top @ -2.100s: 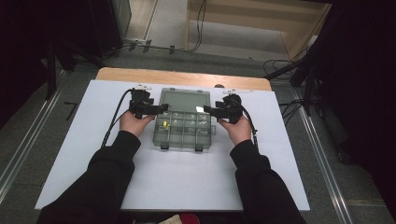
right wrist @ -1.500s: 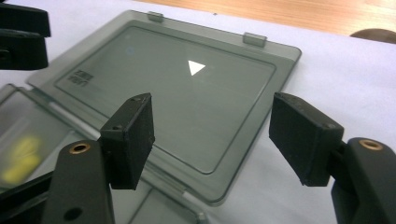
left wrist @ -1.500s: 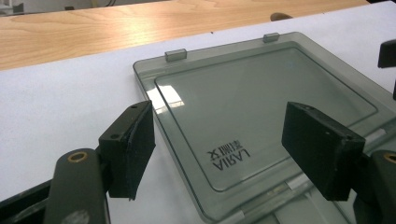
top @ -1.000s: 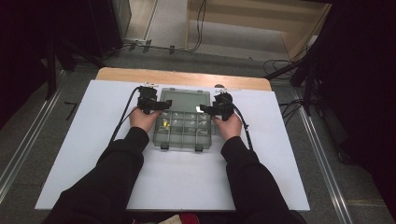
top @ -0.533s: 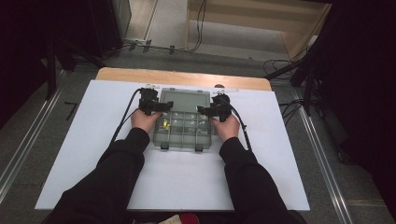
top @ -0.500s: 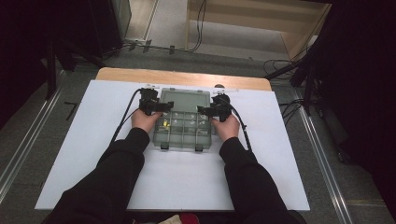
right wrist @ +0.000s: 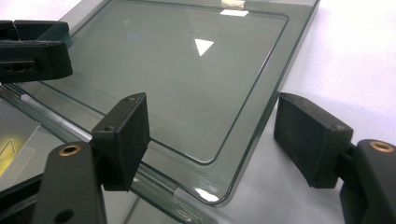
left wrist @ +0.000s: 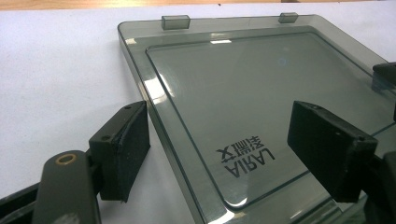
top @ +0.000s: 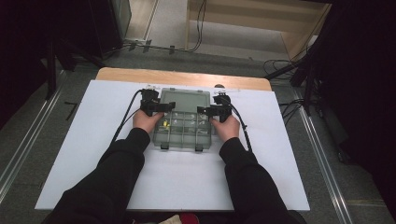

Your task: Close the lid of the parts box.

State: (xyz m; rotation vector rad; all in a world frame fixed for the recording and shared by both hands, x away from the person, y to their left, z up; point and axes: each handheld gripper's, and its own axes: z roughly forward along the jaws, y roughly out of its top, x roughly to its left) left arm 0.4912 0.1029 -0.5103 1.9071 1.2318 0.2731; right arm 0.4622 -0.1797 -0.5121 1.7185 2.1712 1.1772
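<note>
The left claw [left wrist: 219, 154] stands with its jaws wide apart, straddling the left edge of the lid [left wrist: 261, 107]: one jaw sits off the edge over the white counter [left wrist: 56, 79], the other over the lid's panel beside the printed logo. Neither pad touches the plastic. The right claw [right wrist: 212, 140] is likewise spread, one jaw over the lid's panel and the other off the lid's right edge, nothing gripped.

In the high view the lid [top: 186, 98] lies open and flat at 12 o'clock from the box [top: 182, 130], which sits mid-counter with small parts in its compartments, a yellow one at its left. The left claw [top: 156, 106] is at 9 o'clock of the hinge line, the right claw [top: 211, 110] at 3 o'clock, and both hands rest against the box's sides.

The step in hand appears to be taking hold of the lid to swing it shut. To do it well, each claw should bite the thin rim squarely, both at the same depth, then lift together so the lid does not twist on its hinges. The two tabs [left wrist: 175, 21] at the far edge must come round to meet the front latches [top: 164, 146].

Open counter lies all round the box; the wooden strip [top: 182, 77] at 12 o'clock lies close behind the lid, so room there is least.
</note>
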